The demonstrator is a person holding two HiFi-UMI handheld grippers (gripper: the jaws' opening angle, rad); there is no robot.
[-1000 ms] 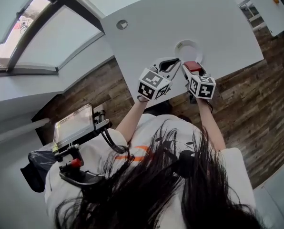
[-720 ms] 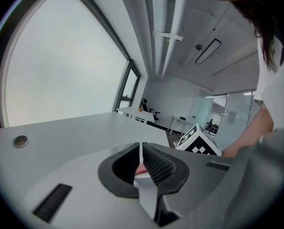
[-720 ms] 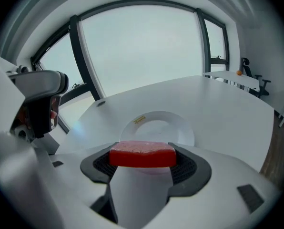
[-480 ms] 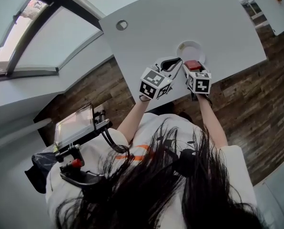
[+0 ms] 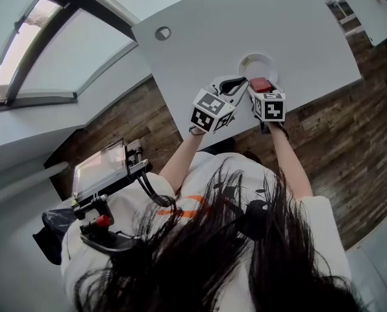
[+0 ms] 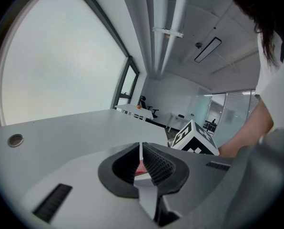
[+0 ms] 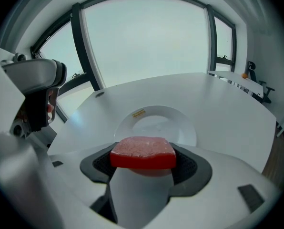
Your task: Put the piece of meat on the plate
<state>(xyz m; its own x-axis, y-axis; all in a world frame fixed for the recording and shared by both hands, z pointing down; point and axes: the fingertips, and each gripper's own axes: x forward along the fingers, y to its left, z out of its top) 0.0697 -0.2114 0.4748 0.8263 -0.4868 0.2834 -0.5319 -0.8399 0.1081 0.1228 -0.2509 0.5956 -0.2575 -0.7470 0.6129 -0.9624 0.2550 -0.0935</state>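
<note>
My right gripper (image 7: 143,163) is shut on the red piece of meat (image 7: 143,152), a flat slab held level between its jaws. In the head view the piece of meat (image 5: 261,84) sits at the near rim of the white plate (image 5: 250,62). The white plate (image 7: 156,126) lies empty on the white table, just beyond the held meat. My left gripper (image 5: 240,82) is beside the right gripper (image 5: 260,86), to its left, with its jaws shut and nothing held. In the left gripper view its jaws (image 6: 142,161) meet in a thin line.
The white table (image 5: 200,38) has a round cable hole (image 5: 162,32) at its far left. The table's near edge runs just under both grippers, with wooden floor (image 5: 336,135) below. Another white desk (image 5: 365,8) stands at the far right.
Both grippers have shifted slightly toward the plate, the right one carrying the meat closer to the plate's near rim. The jaw states look unchanged.
</note>
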